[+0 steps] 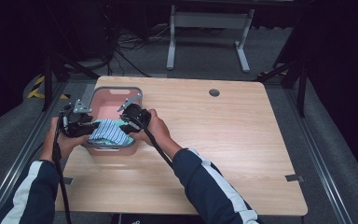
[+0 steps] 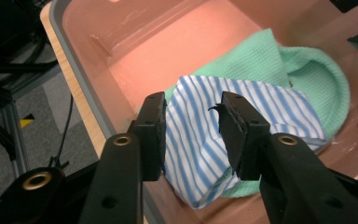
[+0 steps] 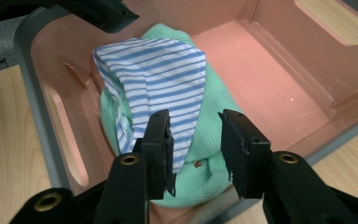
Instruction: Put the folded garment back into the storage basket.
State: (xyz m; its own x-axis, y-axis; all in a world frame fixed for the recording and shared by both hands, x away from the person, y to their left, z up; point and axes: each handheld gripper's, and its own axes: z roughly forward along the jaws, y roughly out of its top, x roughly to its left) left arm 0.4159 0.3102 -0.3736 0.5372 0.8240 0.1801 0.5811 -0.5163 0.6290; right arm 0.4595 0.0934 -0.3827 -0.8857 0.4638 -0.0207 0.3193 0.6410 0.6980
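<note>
Your counter (image 1: 223, 135) is evenly lit from above w/ soft shadows; surroundings go near-black. High view's a bit soft. Gripper views sharp, pink bin (image 3: 279, 70) glows, no glare.

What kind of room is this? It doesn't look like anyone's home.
Probably a lab or recording studio, not a home. Black curtains close off the space, cables trail over the grey floor, and a lone wooden table sits between metal rails under an overhead camera.
</note>
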